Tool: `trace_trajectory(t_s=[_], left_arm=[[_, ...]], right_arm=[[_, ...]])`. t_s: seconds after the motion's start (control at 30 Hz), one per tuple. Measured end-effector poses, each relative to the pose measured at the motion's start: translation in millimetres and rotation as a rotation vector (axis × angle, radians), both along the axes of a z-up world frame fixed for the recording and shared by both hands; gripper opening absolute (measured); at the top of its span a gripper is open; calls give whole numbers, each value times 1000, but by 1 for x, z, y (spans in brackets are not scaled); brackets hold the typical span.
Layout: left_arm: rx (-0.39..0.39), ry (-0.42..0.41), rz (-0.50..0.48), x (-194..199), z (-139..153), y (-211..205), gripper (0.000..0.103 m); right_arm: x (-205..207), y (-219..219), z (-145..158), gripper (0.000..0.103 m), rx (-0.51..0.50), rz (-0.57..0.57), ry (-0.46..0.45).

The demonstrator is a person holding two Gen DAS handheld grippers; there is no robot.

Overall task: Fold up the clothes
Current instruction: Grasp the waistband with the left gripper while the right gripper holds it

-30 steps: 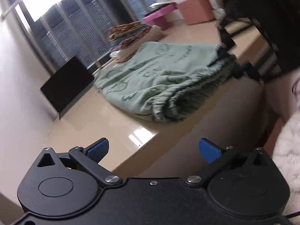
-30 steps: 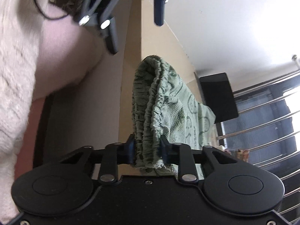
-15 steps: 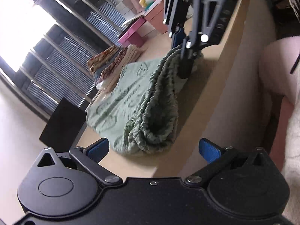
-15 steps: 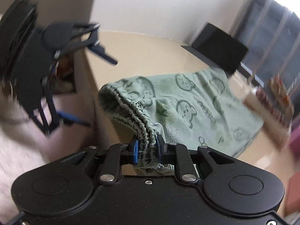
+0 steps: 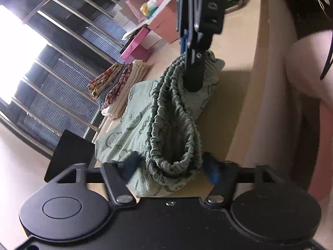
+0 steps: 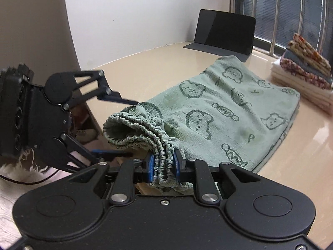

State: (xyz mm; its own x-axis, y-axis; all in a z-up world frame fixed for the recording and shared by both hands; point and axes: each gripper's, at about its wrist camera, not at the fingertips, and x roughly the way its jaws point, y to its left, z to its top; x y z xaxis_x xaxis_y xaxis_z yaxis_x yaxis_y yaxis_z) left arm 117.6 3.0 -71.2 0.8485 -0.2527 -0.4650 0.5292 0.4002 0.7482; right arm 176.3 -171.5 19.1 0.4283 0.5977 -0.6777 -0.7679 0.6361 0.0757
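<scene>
right gripper point(image 6: 163, 163): clamped tight on the gathered elastic waistband of the green pants point(image 6: 224, 112), blue pads squeezing the bunched band from both sides. In the left wrist view it point(image 5: 192, 77) comes down from above onto the far end of the waistband.

left gripper point(image 5: 169, 165): jaws spread wide, one finger on each side of the near end of the waistband loop, so the band sits between them but isn't pinched. In the right wrist view the upper finger point(image 6: 118, 100) lies right at the top of the fabric and the lower one is under the table edge; can't tell if either actually touches.

green pants: lying on the beige table point(image 6: 145, 70), waistband end hanging just over the table's near edge, legs running back toward the window. Bear and cat face print all over.

around the pants: a stack of folded clothes point(image 6: 303, 70) sits just beyond the far end of the pants, a black tablet point(image 6: 225, 31) propped up behind them by the wall.

vs a second ago: the left gripper was well back from the pants with nothing between its fingers; now it's straddling the waistband, and its fingers have narrowed somewhat. The right gripper's hold on the band is the same throughout.
</scene>
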Motion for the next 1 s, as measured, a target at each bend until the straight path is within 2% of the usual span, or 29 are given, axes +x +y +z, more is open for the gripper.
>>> trace_trajectory(t_s=[0.03, 0.1, 0.2, 0.27, 0.33, 0.4, 0.53, 0.67, 0.77, 0.9, 0.93, 1.0], left_arm=[[7, 1, -5, 1, 0, 0, 30], [33, -10, -21, 0, -3, -1, 23], [50, 0, -43, -2, -4, -1, 22], [25, 40, -33, 2, 0, 0, 22], [-24, 87, -9, 10, 7, 3, 22], [-77, 132, 18, 21, 15, 6, 22], [-152, 189, 47, 33, 29, 7, 22], [-183, 211, 59, 39, 39, 9, 22], [-172, 201, 53, 38, 40, 8, 22], [-144, 192, 50, 30, 38, 9, 22], [-137, 199, 54, 29, 37, 9, 22], [-124, 213, 61, 26, 35, 10, 22]], right_arm=[[0, 0, 0, 19, -1, 1, 3], [2, 0, -4, 19, -4, 6, 10], [-5, 1, -11, 21, -45, 15, -27], [-16, 5, -18, 26, -110, 16, -103], [-29, 11, -25, 42, -177, 7, -189], [-42, 14, -32, 48, -209, 4, -251], [-56, 13, -45, 50, -230, -7, -335], [-67, 15, -56, 53, -274, 13, -451], [-67, 15, -62, 53, -303, 39, -506], [-55, 12, -58, 49, -302, 44, -491], [-52, 11, -56, 39, -289, 45, -474], [-45, 7, -52, 27, -246, 48, -415]])
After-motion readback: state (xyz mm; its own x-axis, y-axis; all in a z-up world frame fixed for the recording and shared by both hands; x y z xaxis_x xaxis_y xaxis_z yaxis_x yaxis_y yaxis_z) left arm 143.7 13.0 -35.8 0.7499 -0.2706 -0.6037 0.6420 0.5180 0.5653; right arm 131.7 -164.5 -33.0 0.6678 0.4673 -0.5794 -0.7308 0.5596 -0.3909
